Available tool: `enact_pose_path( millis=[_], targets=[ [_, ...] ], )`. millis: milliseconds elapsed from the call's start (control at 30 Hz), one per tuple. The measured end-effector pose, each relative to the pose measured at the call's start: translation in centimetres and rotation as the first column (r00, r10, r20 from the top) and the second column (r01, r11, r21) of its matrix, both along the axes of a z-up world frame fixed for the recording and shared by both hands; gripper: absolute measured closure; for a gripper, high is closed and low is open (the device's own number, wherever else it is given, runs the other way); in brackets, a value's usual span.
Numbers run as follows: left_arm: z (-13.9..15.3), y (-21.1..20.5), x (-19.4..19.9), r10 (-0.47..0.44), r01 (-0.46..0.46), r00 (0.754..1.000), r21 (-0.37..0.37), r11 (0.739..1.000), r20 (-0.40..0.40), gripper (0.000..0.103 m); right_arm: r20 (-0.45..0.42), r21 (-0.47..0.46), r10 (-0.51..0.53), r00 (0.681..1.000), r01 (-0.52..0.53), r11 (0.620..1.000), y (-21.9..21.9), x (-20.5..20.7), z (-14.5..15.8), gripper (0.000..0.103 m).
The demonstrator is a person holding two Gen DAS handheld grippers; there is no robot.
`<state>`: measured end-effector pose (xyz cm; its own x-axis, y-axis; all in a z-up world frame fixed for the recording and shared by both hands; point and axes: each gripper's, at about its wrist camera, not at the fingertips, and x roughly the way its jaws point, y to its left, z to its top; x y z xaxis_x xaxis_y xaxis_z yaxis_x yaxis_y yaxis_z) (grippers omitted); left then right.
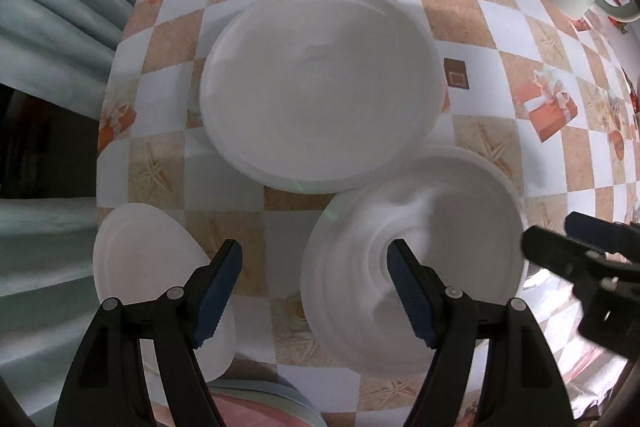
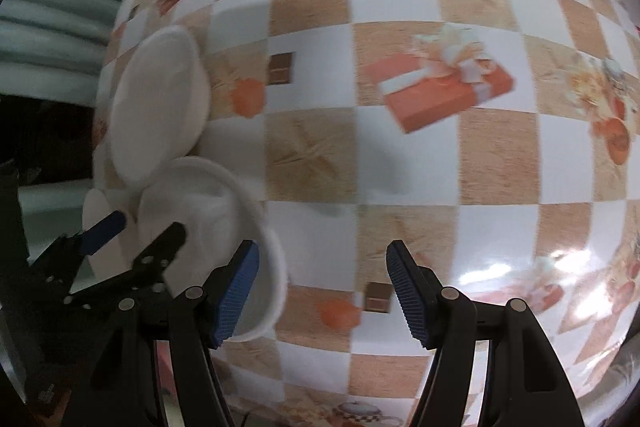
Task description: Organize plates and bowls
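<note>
Both grippers, left [image 1: 314, 291] and right [image 2: 322, 291], hang released and empty over unstacked plate [image 1: 320, 91], bowl [image 1: 416, 259] and small plate [image 1: 152, 267]; nothing looks organized yet.

Below me a large white plate [image 1: 320, 91] lay flat on the checkered cloth. A white bowl [image 1: 412, 259] stood upright just beside its near edge, and a smaller white plate [image 1: 148, 259] lay apart to the left.
</note>
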<state>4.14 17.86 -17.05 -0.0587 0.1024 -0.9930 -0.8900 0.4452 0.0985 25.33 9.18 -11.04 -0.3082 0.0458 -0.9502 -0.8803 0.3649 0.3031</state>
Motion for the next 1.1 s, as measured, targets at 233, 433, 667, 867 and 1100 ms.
enact_pose_path(
  millis=[233,433,667,867,1100],
  targets=[
    [-1.6,0.1,0.1,-0.018,0.017,1.000,-0.046,0.999,-0.024,0.025,0.019,-0.073,0.040,0.999,-0.038,0.997,1.0,-1.2,-2.7,0.036],
    [-2.9,-0.2,0.7,-0.036,0.035,0.999,-0.102,0.994,0.000,0.064,-0.042,-0.069,0.057,0.998,-0.059,0.996,1.9,-2.3,-3.4,0.074],
    [-2.2,-1.8,2.2,-0.054,0.055,0.998,-0.098,0.994,0.017,0.070,-0.061,-0.083,0.057,0.996,-0.062,0.995,1.1,-3.5,-3.8,0.090],
    [-1.7,-6.0,4.4,-0.118,0.120,0.993,-0.109,0.987,0.017,0.073,-0.039,-0.108,0.059,0.998,-0.063,0.992,-1.6,-1.8,-4.3,0.090],
    [-2.0,-13.3,6.4,-0.205,0.207,0.978,-0.147,0.967,0.030,0.073,0.001,-0.152,0.051,0.999,-0.050,0.987,-7.7,-0.8,-4.5,0.089]
  ],
)
